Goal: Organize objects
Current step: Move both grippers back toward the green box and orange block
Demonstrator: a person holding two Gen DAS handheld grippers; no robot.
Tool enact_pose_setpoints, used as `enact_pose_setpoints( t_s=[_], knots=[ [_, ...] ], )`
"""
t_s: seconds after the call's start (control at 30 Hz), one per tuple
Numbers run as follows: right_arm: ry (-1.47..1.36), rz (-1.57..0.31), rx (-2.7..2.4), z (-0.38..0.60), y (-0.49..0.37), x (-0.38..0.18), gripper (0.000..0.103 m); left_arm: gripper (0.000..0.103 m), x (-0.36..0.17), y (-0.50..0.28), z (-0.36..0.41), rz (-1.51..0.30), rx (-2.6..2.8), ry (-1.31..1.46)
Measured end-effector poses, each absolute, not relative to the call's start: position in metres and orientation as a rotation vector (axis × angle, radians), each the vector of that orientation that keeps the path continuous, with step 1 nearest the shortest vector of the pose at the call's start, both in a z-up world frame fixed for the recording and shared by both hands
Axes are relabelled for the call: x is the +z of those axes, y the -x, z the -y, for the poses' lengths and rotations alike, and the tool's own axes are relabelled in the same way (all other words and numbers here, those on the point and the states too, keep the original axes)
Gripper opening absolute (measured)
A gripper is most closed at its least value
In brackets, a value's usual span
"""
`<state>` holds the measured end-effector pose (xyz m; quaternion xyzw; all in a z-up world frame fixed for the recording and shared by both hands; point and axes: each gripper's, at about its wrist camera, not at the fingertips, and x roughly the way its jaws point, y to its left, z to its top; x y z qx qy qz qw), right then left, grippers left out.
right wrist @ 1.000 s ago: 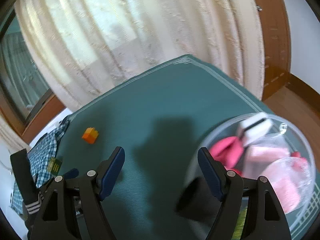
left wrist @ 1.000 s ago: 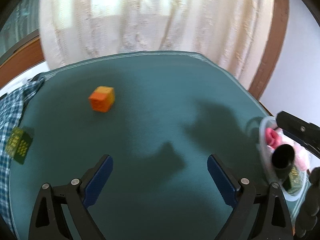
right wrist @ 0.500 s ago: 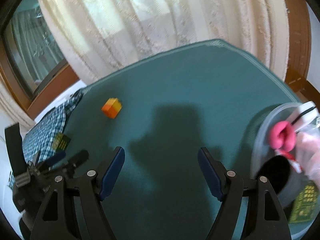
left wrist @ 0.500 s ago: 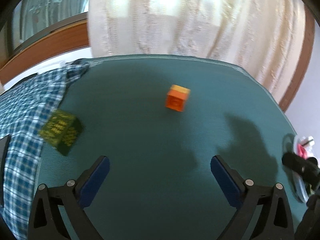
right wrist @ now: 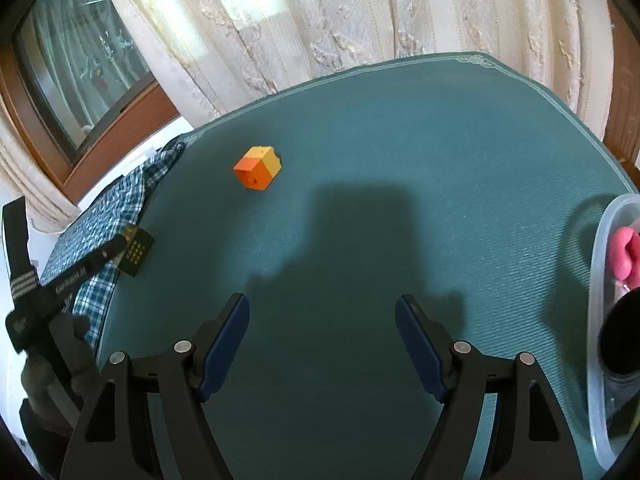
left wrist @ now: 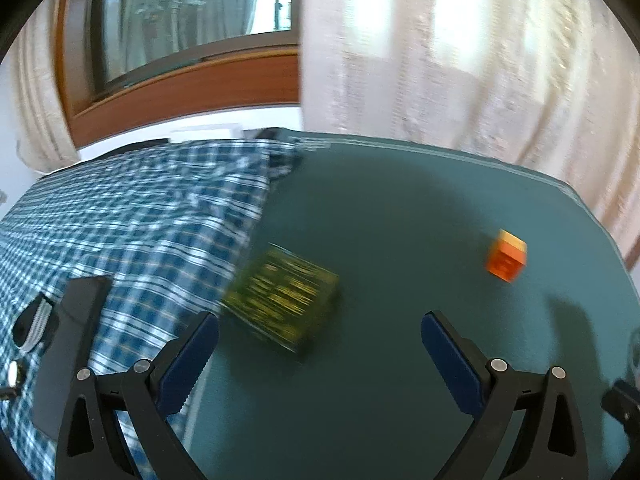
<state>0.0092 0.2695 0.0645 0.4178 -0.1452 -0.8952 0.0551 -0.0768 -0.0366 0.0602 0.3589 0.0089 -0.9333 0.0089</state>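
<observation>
**Green box and orange block lie loose on teal mat as both grippers hang empty**

Green box (left wrist: 280, 300), printed with yellow marks and blurred, sits at centre-left of the left wrist view, on the teal mat (left wrist: 380, 400) with one edge touching the blue checked cloth (left wrist: 140, 220) that fills the left of the frame; the box lies just ahead of the left gripper (left wrist: 320, 344), nearer its left finger, and touches neither pad; that gripper's jaws have just been opening, stand spread wide and grip nothing; the orange block (left wrist: 506, 256), yellow on top, lies at the right of the frame, well apart from the box; a cream curtain (left wrist: 460, 60) and a wood-framed window (left wrist: 180, 40) fill the upper half.

Seen from the right wrist, the orange block (right wrist: 258, 168) sits in the upper left part of the teal mat (right wrist: 400, 140), well ahead of the right gripper (right wrist: 322, 328); its blue pads stand apart with bare mat between them and nothing held; the green box (right wrist: 136, 256) shows at the left edge of the mat against the checked cloth (right wrist: 120, 200), with the black left gripper (right wrist: 76, 270) reaching toward it, whether it touches cannot be told; a clear plastic tub (right wrist: 598, 280) at the right edge holds a pink item (right wrist: 624, 252) and a dark object too cropped to identify.
</observation>
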Motion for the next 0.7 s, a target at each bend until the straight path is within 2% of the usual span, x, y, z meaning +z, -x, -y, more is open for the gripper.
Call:
enact_pose_setpoints(
  t_s=[0.33,0.53,0.7],
  knots=[
    [-1.301,0.447,-2.676,-0.262,-0.003,0.055,0.077,0.103,0.049,0.113,0.064,-0.040,-2.845,-1.114],
    [-1.321,0.469,-2.659,-0.263,0.000,0.049,0.077,0.103,0.038,0.131,0.078,-0.200,-2.858,-1.217],
    [-1.326,0.483,-2.654,-0.264,0.001,0.047,0.077,0.103,0.031,0.130,0.072,-0.240,-2.865,-1.306]
  ],
)
